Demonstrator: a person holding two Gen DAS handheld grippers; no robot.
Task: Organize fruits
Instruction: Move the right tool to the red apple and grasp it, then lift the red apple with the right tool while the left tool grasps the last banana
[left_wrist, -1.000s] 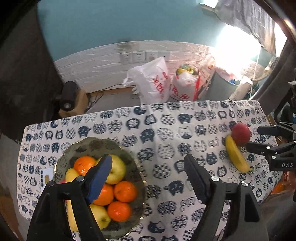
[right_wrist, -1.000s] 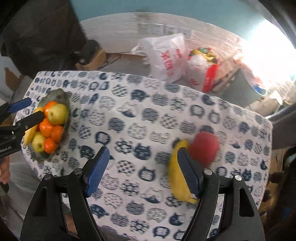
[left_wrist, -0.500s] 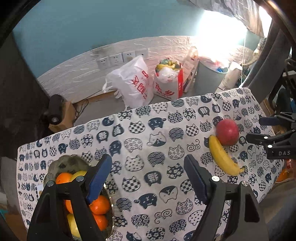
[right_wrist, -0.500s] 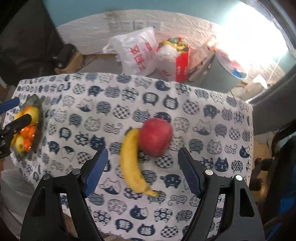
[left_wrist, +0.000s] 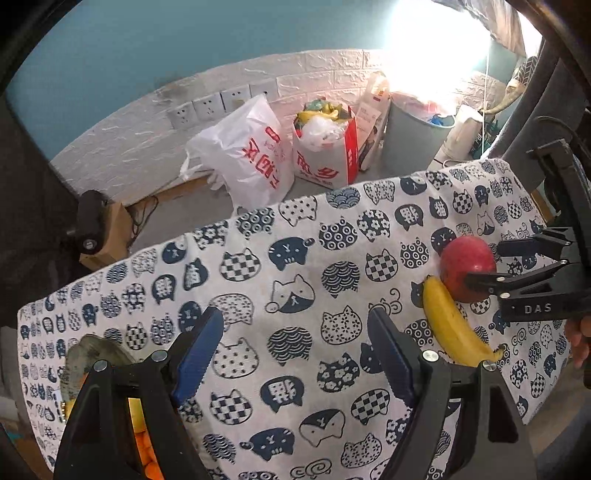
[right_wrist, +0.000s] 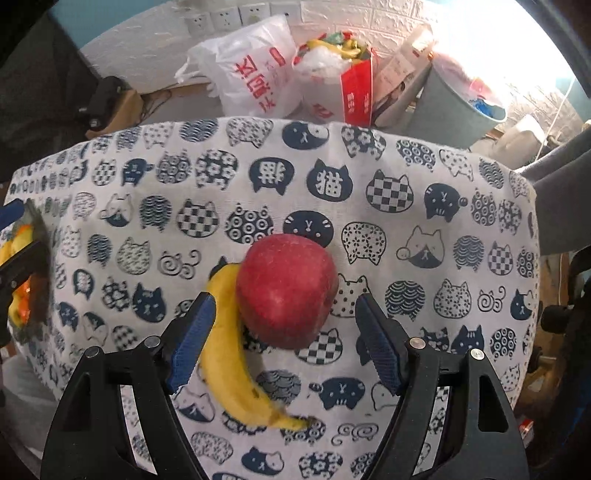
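Table under a white cloth (left_wrist: 295, 306) printed with navy cat heads, its far edge dropping to the floor. Behind it I see a teal wall over white brick panelling with a row of sockets (left_wrist: 221, 101), a white plastic bag (left_wrist: 243, 155) with red print, a stuffed red-and-white bag (left_wrist: 325, 147), a grey bin (left_wrist: 410, 147), and strong window glare at upper right.

My right gripper (right_wrist: 284, 332) points down over the red apple (right_wrist: 286, 290), jaws apart, apple between the blue pads, no contact. Banana (right_wrist: 229, 350) lies touching the apple.

My left gripper (left_wrist: 295, 354) is spread wide over bare cloth, empty. Fruit bowl (left_wrist: 92, 350) sits at the left table edge, oranges showing behind the finger
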